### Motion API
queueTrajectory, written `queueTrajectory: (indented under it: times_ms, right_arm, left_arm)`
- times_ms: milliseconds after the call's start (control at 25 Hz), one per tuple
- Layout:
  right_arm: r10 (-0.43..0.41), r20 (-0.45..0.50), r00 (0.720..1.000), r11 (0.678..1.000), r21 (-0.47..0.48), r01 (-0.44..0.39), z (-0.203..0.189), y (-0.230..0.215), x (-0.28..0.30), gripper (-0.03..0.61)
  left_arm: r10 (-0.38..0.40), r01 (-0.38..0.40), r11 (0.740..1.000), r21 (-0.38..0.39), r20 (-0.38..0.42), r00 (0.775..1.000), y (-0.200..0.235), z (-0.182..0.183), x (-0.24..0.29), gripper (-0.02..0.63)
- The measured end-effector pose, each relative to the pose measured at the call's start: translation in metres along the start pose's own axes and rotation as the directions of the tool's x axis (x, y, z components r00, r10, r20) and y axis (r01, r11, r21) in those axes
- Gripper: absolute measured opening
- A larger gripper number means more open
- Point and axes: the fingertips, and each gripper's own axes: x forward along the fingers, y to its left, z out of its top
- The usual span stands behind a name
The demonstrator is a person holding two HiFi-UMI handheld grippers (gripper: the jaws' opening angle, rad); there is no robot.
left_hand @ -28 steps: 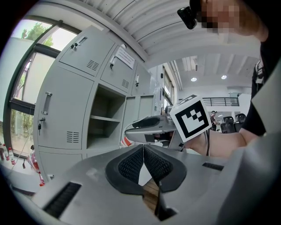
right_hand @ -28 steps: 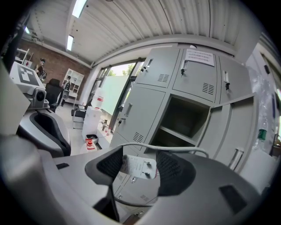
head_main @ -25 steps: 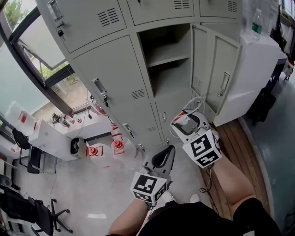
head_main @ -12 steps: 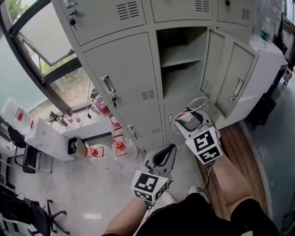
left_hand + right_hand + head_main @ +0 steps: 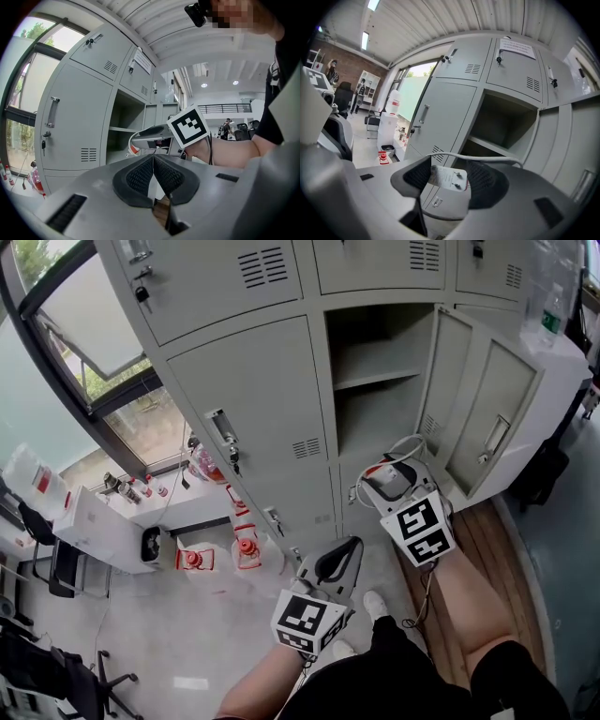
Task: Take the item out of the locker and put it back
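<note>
Sitting clamped between the pads of the right gripper (image 5: 451,178), the white plug adapter (image 5: 448,181) shows two prongs, and its white cable (image 5: 487,157) loops over the jaws. It is held outside the locker (image 5: 253,399), before the open compartment's shelf (image 5: 384,378) and swung-out door (image 5: 492,418). The left gripper (image 5: 153,172) hangs lower, jaws pressed together.

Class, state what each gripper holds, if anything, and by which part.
The right gripper clamps a white charger by the two sides of its body, its cable looping free. The left gripper is shut on nothing.
</note>
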Motion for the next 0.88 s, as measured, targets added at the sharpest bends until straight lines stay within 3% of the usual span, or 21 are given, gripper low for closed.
queueTrajectory:
  times_ms: [880]
  right_arm:
    - [0.076, -0.033, 0.997, 0.997, 0.031, -0.075, -0.050, -0.087, 0.137, 0.290]
  left_arm:
    - [0.052, -0.053, 0.998, -0.023, -0.028, 0.998, 0.068, -0.001, 0.130, 0.017]
